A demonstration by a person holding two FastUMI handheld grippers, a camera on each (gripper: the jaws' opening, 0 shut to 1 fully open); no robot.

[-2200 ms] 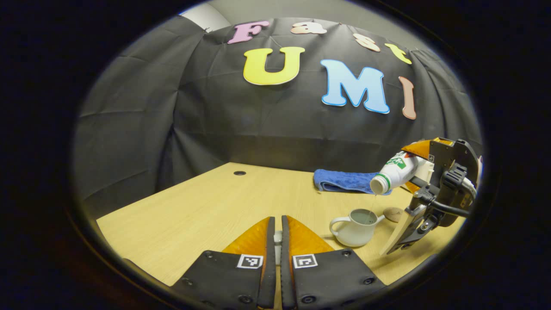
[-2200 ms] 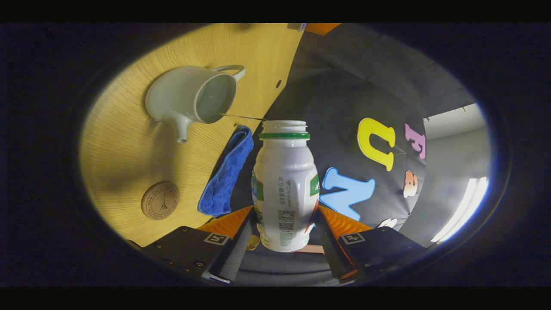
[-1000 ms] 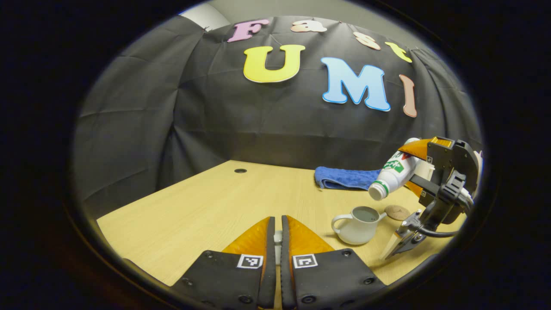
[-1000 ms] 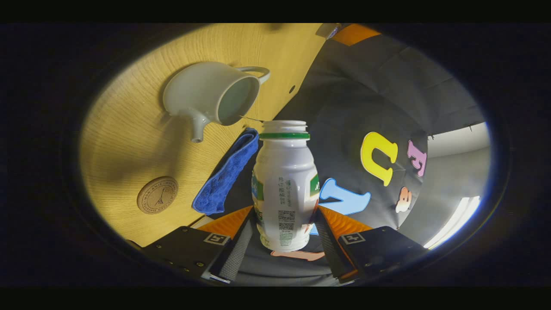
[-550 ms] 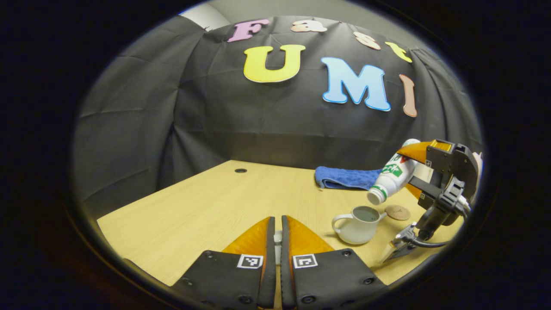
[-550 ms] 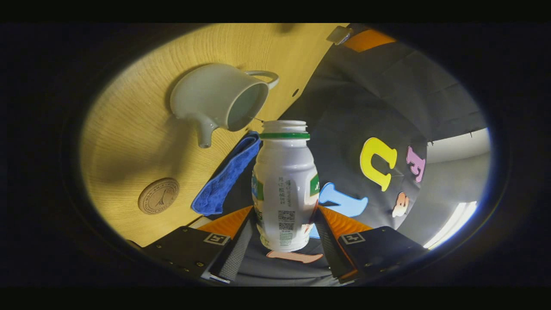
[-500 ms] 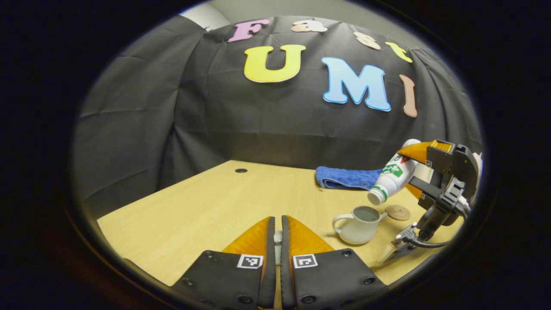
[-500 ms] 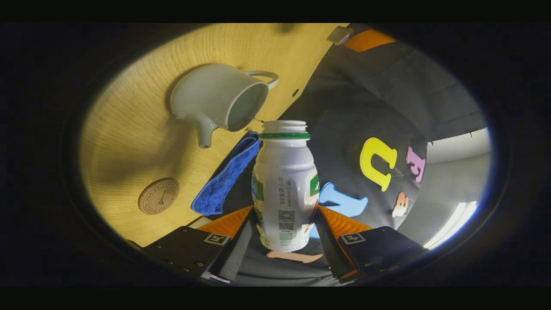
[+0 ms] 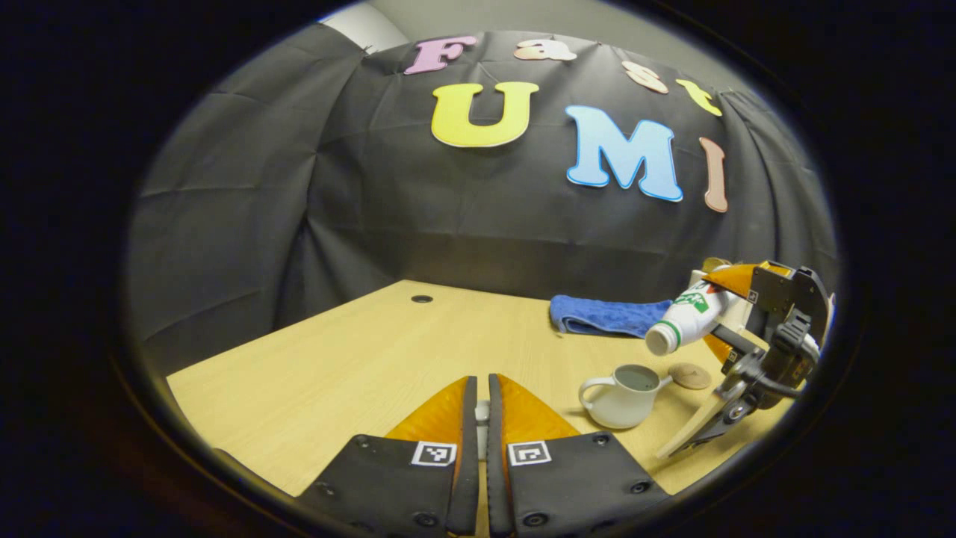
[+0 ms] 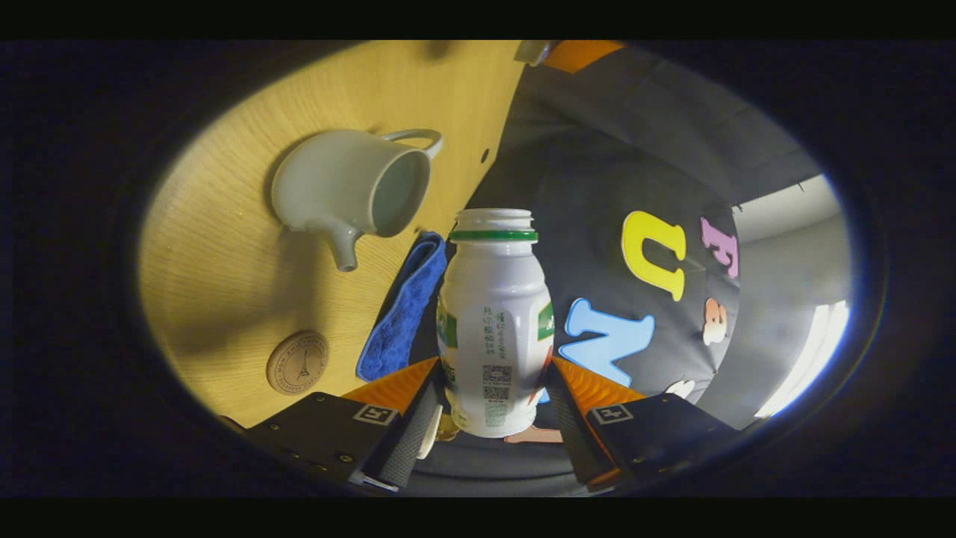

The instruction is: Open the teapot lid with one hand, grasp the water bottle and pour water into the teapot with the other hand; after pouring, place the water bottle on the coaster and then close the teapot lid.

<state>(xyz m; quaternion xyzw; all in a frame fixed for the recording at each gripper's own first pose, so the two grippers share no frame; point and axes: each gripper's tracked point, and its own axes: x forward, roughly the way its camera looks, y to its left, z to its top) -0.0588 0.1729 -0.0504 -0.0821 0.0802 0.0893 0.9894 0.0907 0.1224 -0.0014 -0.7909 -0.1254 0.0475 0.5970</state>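
Wooden tabletop (image 9: 358, 359) carries the open teapot (image 9: 624, 394) below the water bottle (image 10: 494, 321) pinched tilted in the right gripper (image 10: 493, 407), which should right it gently toward the coaster (image 10: 298, 363) beside, while the left gripper (image 9: 478, 418), pressed together, waits.

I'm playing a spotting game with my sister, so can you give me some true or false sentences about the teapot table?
1. The white plastic water bottle is clamped in the right tool. True.
2. The white ceramic teapot has its lid on. False: its top is open, with water showing inside.
3. The round wooden coaster has the bottle standing on it. False: the coaster is bare and the bottle is up in the air, tilted.
4. A folded blue cloth lies on the light wooden table behind the teapot. True.
5. The left tool is wide open. False: its fingers are nearly together around something small and pale.
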